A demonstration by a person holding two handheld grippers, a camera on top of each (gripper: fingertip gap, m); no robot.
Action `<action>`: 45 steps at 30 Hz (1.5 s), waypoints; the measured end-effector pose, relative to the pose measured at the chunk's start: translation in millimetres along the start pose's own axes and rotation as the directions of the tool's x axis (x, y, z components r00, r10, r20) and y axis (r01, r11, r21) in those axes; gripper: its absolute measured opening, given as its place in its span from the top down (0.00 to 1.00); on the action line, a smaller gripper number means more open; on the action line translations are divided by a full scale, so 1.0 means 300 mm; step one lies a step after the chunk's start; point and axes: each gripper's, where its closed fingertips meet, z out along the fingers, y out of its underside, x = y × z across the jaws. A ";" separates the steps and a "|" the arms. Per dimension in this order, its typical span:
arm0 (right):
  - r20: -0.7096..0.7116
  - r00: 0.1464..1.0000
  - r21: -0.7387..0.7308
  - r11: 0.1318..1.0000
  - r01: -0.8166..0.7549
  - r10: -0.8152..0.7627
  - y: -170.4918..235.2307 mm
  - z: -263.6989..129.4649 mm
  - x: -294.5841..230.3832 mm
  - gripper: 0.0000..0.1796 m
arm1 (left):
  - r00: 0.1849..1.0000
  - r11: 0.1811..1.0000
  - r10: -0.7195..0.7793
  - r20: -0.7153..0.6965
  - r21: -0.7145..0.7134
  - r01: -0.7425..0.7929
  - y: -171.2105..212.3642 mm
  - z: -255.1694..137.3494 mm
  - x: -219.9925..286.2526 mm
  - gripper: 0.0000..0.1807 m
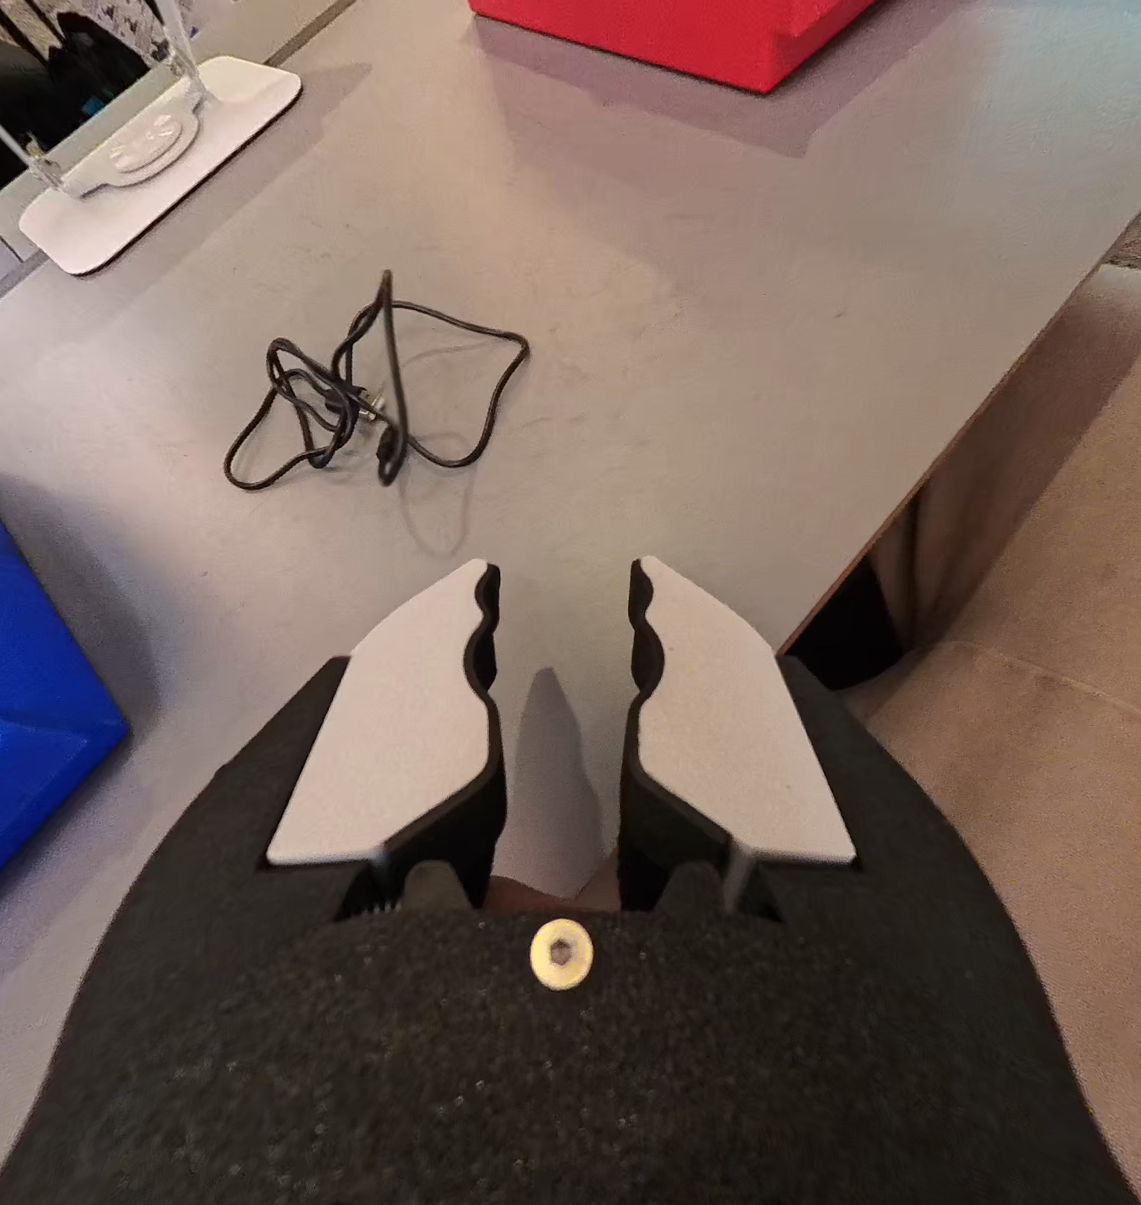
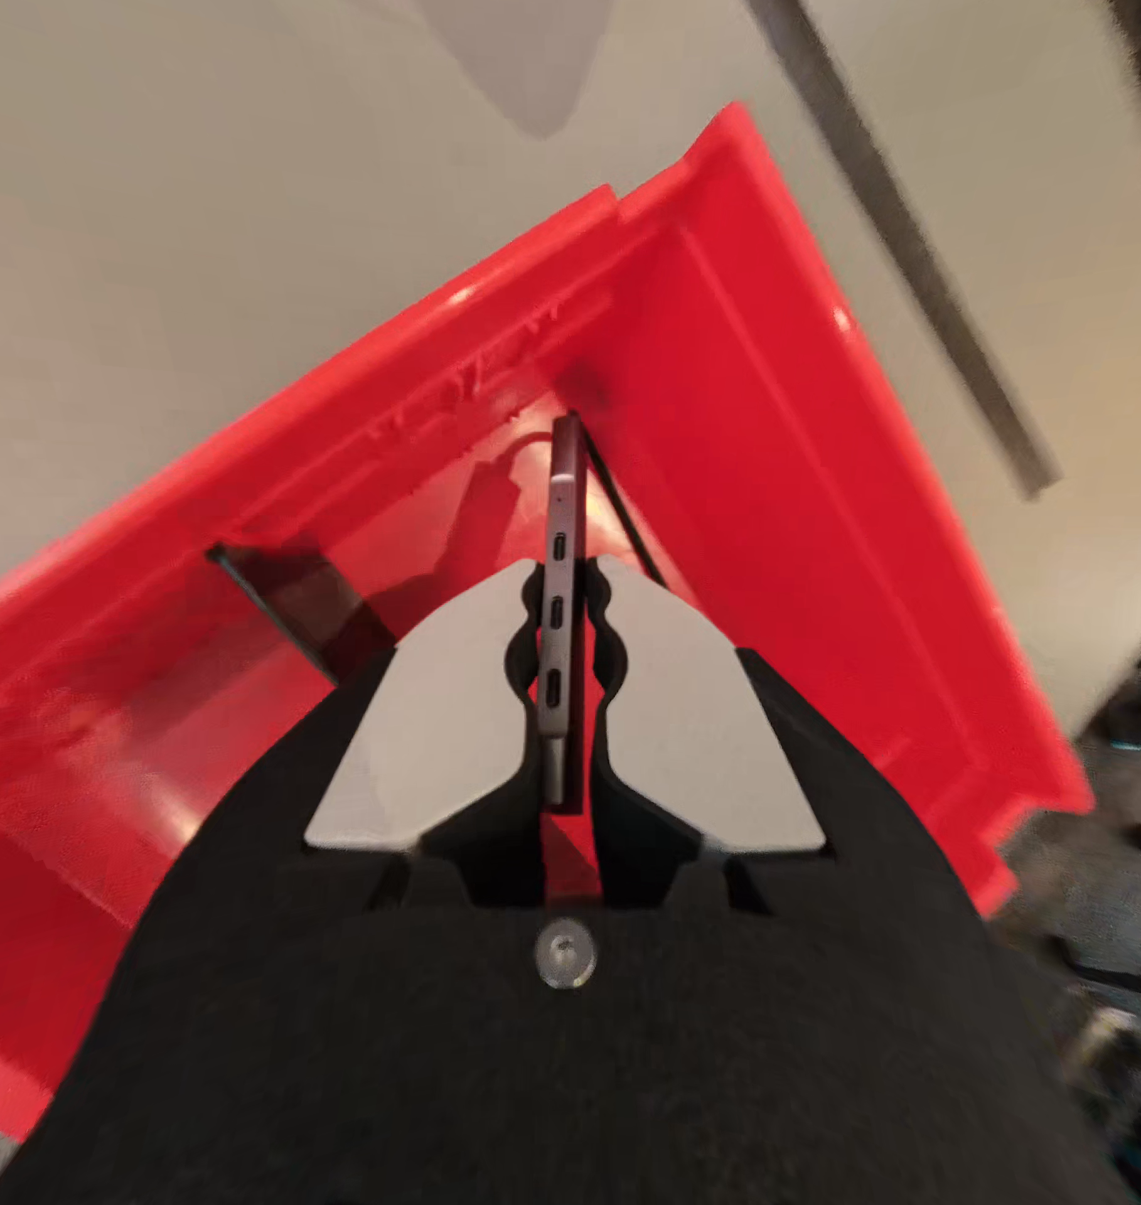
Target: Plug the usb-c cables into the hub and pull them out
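Our right gripper (image 2: 563,574) pinches the hub (image 2: 560,626) edge-on over the red bin (image 2: 783,456), its long axis running forward between the jaws. Our left gripper (image 1: 564,577), jaws spread, faces the cable (image 1: 372,398) lying ahead-left on the bench (image 1: 685,326).

Grey hub (image 2: 560,626) edge-on over red bin, tangled black cables (image 1: 372,391) on table

soft, warm indoor light falls evenly on the grey worktop (image 1: 652,274) in the left wrist view, with faint shadows beneath the red bin (image 1: 672,39). the right wrist view is motion-blurred, smeared most along its right edge; wide-angle bending throughout.
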 end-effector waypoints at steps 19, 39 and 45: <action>0.355 0.897 0.403 0.823 -0.401 0.264 -0.150 -0.418 -0.545 0.65 | 0.995 0.995 -0.096 0.007 0.019 0.095 -0.001 -0.012 -0.038 0.81; 0.429 0.288 0.171 0.390 0.905 -0.856 -0.400 0.121 -1.077 0.50 | 0.995 0.997 0.081 -0.055 -0.009 -0.082 0.030 0.001 0.007 0.78; 0.503 0.280 0.188 0.419 0.888 -0.818 -0.400 0.140 -1.087 0.55 | 0.989 0.988 0.143 -0.026 -0.049 -0.144 0.078 -0.006 -0.001 0.79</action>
